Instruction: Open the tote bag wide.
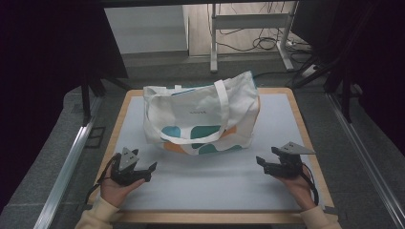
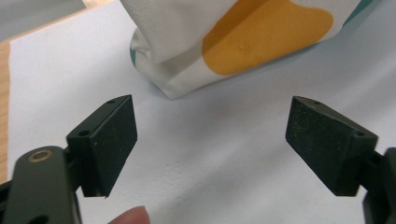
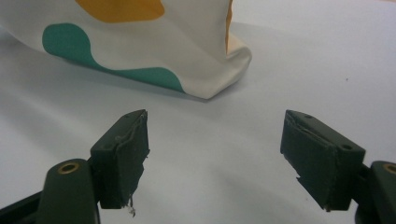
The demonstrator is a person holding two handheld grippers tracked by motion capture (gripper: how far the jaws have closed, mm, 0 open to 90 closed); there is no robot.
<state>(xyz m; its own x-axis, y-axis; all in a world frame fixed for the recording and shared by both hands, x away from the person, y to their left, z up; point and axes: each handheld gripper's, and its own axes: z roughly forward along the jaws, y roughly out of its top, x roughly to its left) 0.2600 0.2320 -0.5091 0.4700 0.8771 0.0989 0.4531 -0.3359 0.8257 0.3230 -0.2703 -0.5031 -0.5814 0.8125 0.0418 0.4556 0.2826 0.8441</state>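
Note:
A white cloth tote bag [image 1: 203, 117] with teal and orange blobs lies flat in the middle of the table, its long handles draped across its front. My left gripper [image 1: 149, 170] rests low at the front left, short of the bag's near left corner [image 2: 173, 88], and stands open with nothing between its pads. At the front right, my right gripper [image 1: 262, 162] is open too, empty, aimed at the bag's near right corner [image 3: 210, 86]. Bare mat shows between each pair of jaws.
A pale grey mat [image 1: 215, 183] covers the wooden table [image 1: 210, 217]. Open mat lies between the two grippers in front of the bag. Beyond the table stand a white frame's legs [image 1: 214, 43] and cables on the floor. A metal rail [image 1: 67, 167] runs along the left.

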